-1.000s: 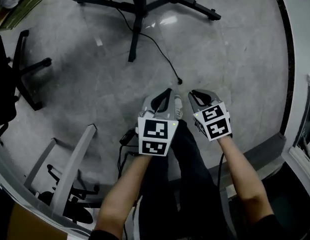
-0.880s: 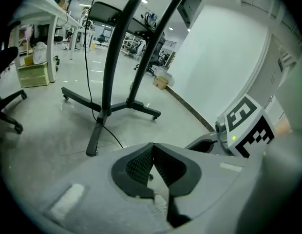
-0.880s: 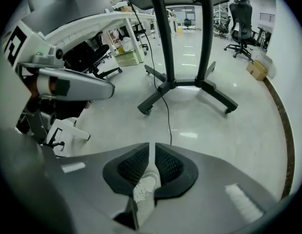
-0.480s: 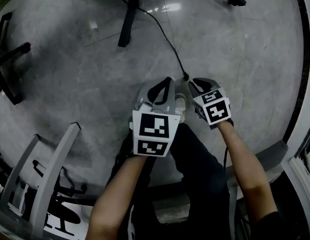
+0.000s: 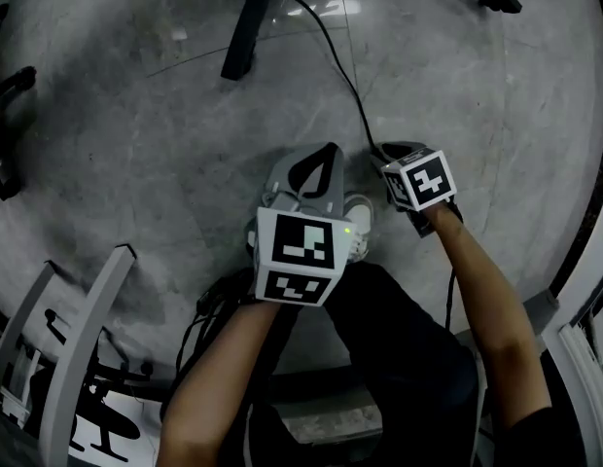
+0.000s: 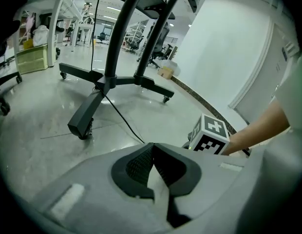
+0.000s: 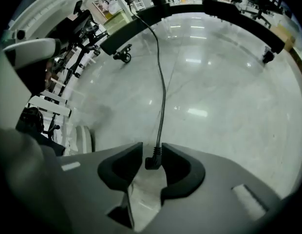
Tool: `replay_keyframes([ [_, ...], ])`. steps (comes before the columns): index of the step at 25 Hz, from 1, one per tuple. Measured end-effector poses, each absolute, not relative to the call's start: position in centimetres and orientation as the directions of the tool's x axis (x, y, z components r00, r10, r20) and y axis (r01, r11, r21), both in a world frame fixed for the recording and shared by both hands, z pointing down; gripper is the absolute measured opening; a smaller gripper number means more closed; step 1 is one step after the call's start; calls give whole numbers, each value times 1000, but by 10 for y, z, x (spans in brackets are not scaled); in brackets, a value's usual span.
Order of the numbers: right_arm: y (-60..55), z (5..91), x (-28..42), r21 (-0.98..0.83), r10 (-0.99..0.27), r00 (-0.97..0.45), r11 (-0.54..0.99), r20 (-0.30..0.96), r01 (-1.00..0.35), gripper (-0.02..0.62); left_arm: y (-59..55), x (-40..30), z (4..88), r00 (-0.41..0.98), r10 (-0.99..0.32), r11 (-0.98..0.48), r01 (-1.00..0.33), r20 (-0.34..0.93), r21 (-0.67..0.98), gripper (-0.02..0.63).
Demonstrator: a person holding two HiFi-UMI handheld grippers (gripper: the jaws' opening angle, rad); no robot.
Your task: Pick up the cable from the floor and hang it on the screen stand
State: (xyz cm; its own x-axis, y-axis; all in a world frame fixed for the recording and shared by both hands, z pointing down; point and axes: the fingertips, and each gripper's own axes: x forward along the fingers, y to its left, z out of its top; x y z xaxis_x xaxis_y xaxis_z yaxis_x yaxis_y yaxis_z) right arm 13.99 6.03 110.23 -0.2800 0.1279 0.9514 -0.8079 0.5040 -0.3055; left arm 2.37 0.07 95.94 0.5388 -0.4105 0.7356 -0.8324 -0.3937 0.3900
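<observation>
A thin black cable (image 5: 346,71) runs over the grey floor from the screen stand's black legs (image 5: 245,27) toward me. Its angled plug end (image 7: 151,161) lies between the jaws of my right gripper (image 7: 152,152), which points steeply down at the floor. Those jaws have just been opening and stand wide, with the plug close to the right-hand pad. In the head view the right gripper (image 5: 389,152) sits at the cable's near end. My left gripper (image 5: 321,159) hovers beside it to the left, shut and empty (image 6: 152,147), facing the stand's base (image 6: 104,82).
The person's shoe (image 5: 358,224) and dark trouser legs are between the two grippers. A chair base (image 5: 5,115) stands at the left and a grey frame (image 5: 83,339) at the lower left. A dark skirting (image 5: 584,193) curves along the right.
Both grippers have sunk toward the floor. The right gripper has tipped further down, reached the cable's plug end and opened its jaws. The left stays shut.
</observation>
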Motion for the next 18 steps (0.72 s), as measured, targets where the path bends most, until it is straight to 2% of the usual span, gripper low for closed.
replay_keyframes([
  [2,65,1114,143,-298,177,-241,513,954,-805,137,1,24,968,542,-401,-417,-826,739,379,2],
  [8,82,1131,145,-259,294,-119,502,948,-825,120,7,18,980,534,-393,-406,-831,748,380,2],
  [10,84,1134,147,-236,301,-77,539,951,-809,113,9,17,981,534,-388,-407,-831,751,381,2],
  [11,85,1136,146,-236,301,-69,563,951,-793,78,9,16,981,534,-387,-406,-831,752,381,2],
  [18,80,1124,150,-195,223,-55,673,973,-713,70,9,11,965,527,-393,-410,-834,754,369,2],
])
